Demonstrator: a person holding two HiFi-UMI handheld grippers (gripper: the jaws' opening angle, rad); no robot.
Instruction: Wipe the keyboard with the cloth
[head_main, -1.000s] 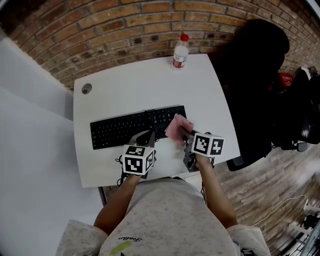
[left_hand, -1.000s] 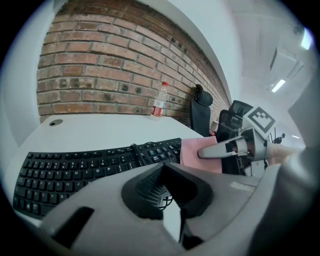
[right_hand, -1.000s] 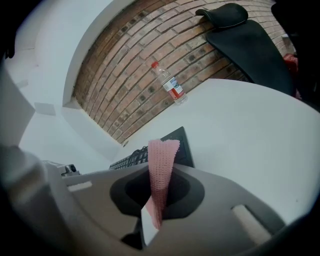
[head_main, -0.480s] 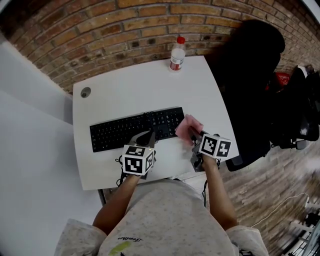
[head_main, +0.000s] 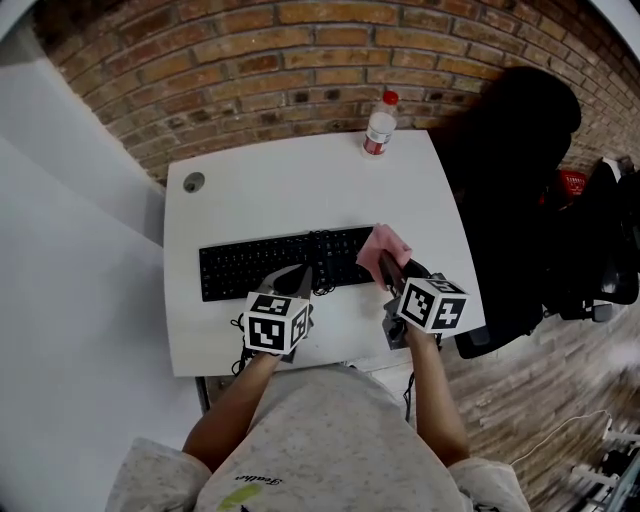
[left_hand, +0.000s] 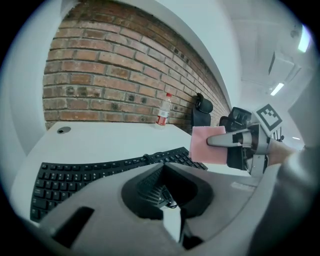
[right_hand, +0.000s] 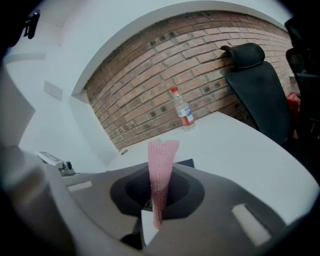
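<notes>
Cloth (head_main: 380, 246) is pinched tight in my right gripper's (head_main: 390, 268) jaws, at the keyboard's (head_main: 270, 262) right end. My left gripper (head_main: 297, 276) is closed on nothing by its front edge.

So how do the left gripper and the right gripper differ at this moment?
The right gripper has its tongs shut on the pink cloth; the left gripper has its tongs shut on nothing. The right gripper is at the right end of the keyboard, the left gripper near the middle of its front edge. Both point toward the keyboard.
</notes>
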